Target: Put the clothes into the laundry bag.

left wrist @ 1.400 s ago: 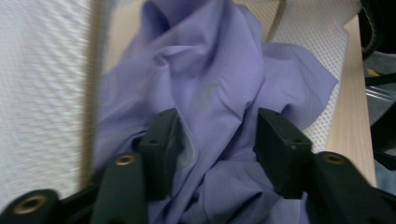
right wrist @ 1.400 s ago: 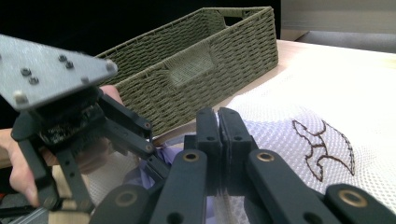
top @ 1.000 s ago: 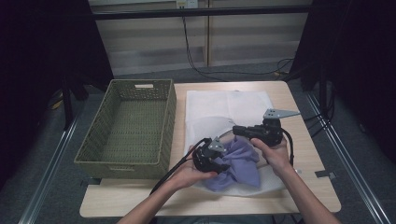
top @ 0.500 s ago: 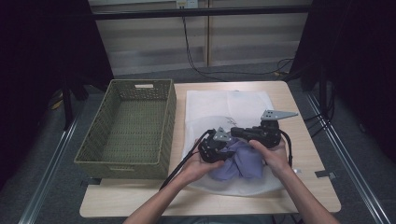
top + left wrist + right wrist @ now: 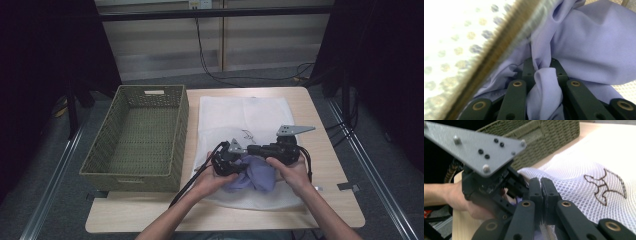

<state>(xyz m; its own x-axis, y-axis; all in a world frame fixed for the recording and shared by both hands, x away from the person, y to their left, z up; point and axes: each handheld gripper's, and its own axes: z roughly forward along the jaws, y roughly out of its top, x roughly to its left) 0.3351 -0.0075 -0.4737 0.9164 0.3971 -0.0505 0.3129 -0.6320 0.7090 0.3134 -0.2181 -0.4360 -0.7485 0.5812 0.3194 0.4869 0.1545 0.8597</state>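
- Wooden counter (image 5: pixel 330 200) seen from the high view; a white mesh laundry bag (image 5: pixel 245 120) lies flat on it, right of centre, with a dark embroidered mark (image 5: pixel 605 186) on its upper face.
- A green woven basket (image 5: pixel 137 135) stands on the counter's left part, just beside the bag's left edge.
- A lavender cloth (image 5: pixel 257 175) sits bunched at the near part of the bag, between the person's two hands.
- Left tongs (image 5: pixel 225 162): in the left gripper view their jaws are clenched on a fold of the lavender cloth (image 5: pixel 544 85), which bulges up between them. The jaws have just been closing, with the cloth between them.
- In that same view the bag's zipper edge (image 5: pixel 496 55) runs diagonally across, close to the lens and blurred, with cloth lying under and beyond it.
- Right tongs (image 5: pixel 257 150): the right gripper view shows their jaws pressed together at the tips (image 5: pixel 541 187), pinching the edge of the white mesh bag. A little lavender cloth shows below them.
- The left hand (image 5: pixel 461 197) and its tongs sit just beside the right tongs, grey three-cornered plate (image 5: pixel 477 145) uppermost.
- The two tongs are near each other at the bag's near end, over the cloth.
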